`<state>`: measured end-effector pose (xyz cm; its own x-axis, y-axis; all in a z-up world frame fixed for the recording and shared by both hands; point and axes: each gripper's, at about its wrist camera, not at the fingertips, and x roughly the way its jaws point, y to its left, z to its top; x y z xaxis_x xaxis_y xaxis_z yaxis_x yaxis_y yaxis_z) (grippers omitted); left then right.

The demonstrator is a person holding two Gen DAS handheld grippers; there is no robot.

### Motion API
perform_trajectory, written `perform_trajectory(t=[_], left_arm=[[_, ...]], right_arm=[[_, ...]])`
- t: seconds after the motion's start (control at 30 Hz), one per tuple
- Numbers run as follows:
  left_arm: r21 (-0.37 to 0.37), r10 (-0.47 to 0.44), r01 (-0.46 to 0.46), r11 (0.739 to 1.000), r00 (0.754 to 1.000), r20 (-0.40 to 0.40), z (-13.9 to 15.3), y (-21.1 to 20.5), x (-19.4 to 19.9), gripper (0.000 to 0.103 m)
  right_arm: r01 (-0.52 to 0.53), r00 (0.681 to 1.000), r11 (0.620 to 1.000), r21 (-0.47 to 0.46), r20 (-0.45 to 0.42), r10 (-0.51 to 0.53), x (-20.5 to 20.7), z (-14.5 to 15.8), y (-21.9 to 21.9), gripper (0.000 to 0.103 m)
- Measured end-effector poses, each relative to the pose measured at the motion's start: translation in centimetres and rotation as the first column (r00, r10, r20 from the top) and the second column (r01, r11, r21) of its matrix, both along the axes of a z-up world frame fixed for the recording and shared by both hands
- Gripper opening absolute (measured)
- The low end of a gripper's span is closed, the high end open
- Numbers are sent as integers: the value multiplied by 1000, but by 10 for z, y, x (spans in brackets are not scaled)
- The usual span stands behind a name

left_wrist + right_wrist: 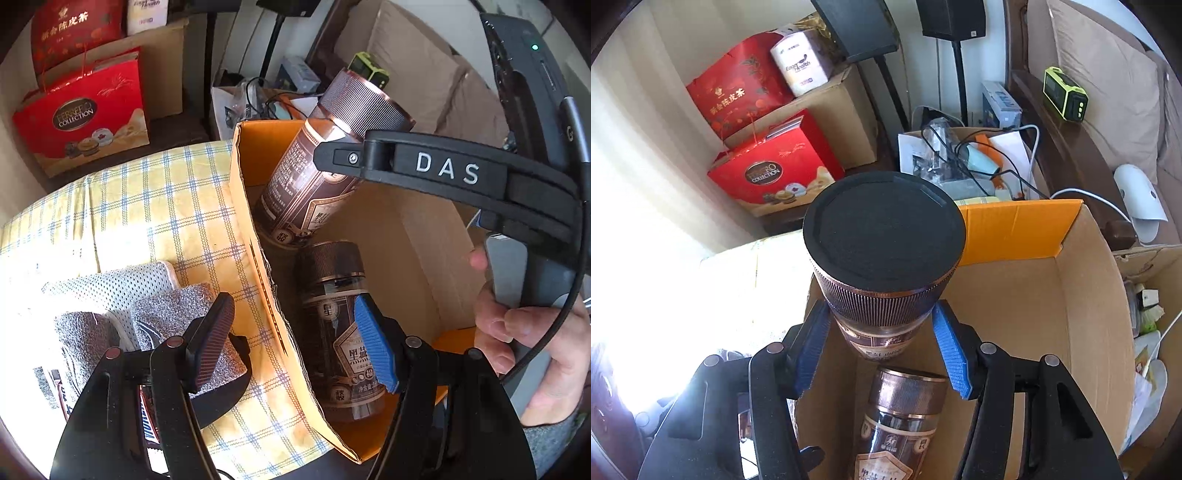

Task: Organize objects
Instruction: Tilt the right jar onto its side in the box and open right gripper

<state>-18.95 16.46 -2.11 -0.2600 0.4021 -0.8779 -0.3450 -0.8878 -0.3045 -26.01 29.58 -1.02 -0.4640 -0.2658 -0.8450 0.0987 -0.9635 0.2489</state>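
Your right claw (882,350) grips the tilted jar (884,258) just below its ribbed lid, blue pads on both sides of the neck. The hold sits high and near one end, so the heavy body hangs below the pads; I judge it can pivot or slide out if you loosen early. The jar is inside the cardboard box (1089,332), at the far end from you, its base low near the box floor, though I can't tell whether it touches. Long axis runs from that base up to the lid, and the lid end leans out over the box's far-left corner, pointing up and away from you. The second jar (332,325) stands upright in the same box, nearer you, just beside the tilted one's base. Main risk: bringing the held jar upright or lowering it swings its base into the standing jar and knocks it over, or the lid edge catches the box's left wall (258,258). Your left claw (295,343) is open and empty, straddling that left wall, one finger outside over the checked bench cloth (155,206), the blue one inside, right by the standing jar's label. A small left-hand drift can shove the wall or clip that jar. The grey shoes (147,325) outside the box are clear of all this.
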Motion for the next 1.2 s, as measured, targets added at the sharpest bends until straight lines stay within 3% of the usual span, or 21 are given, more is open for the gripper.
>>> perform_trajectory(t=[0.13,0.3,0.43,0.63,0.77,0.93,1.2], left_arm=[[3,-1,1,1000,1000,3,0,0,1,65],[6,-3,3,1000,1000,3,0,-2,0,65],[4,-11,11,1000,1000,3,-1,-4,-2,65],[5,-14,14,1000,1000,7,-6,-6,-3,65],[2,-19,19,1000,1000,8,-8,-8,1,65],[5,-26,25,1000,1000,14,-9,-10,6,65],[25,-23,23,999,1000,9,-6,-17,16,65]], right_arm=[[48,999,997,-59,-6,-48,-2,2,17,58],[161,984,953,-255,113,-136,-19,-29,61,58],[275,952,938,-212,193,-236,-25,-50,87,63],[316,930,920,-231,266,-252,-17,-77,108,62],[263,947,939,-222,245,-207,-7,-72,103,62],[127,975,962,-243,209,-76,20,-58,85,62],[-18,965,977,-212,251,73,43,-74,40,61]])
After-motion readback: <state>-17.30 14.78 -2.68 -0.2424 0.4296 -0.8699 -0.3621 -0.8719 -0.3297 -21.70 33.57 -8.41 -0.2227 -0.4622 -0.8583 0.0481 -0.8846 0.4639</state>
